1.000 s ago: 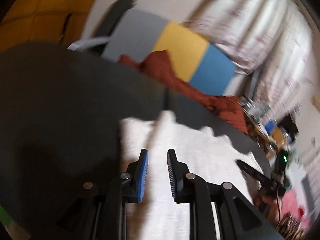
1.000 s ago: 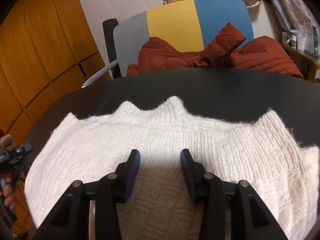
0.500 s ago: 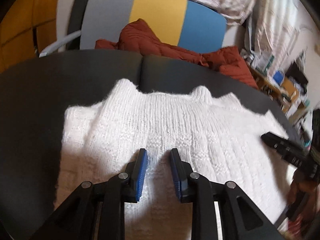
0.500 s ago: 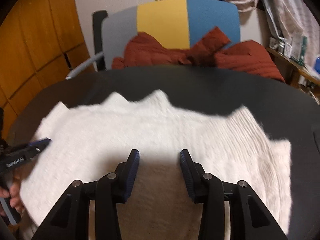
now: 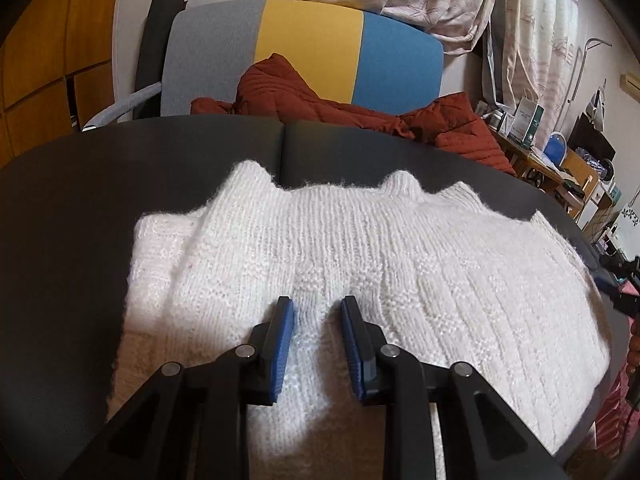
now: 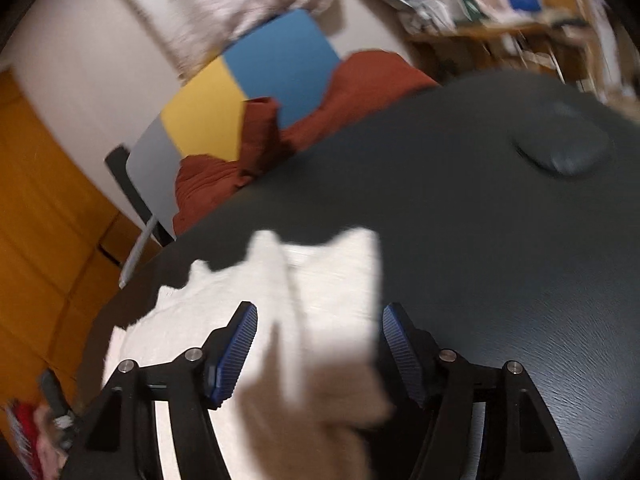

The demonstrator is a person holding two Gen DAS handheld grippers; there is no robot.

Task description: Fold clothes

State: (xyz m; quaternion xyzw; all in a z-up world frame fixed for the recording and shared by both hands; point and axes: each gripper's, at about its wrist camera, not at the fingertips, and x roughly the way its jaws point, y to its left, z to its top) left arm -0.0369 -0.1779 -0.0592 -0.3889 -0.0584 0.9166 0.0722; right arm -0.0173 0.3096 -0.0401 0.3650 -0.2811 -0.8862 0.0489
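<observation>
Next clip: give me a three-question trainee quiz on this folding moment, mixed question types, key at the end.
1. True or false: the left gripper is clamped shut on the white sweater.
2. What lies on the chair behind the black table? A) red quilted jacket B) green towel C) laptop
3. Fill in: the right gripper has its jaws ____.

Key: 1 false, its jaws stand apart over the knit; 2 A, red quilted jacket; 3 open.

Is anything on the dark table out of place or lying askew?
Nothing looks damaged or spilled. The white knitted sweater lies flat on the table; only its far edge is wavy, and the left side is doubled over.
</observation>
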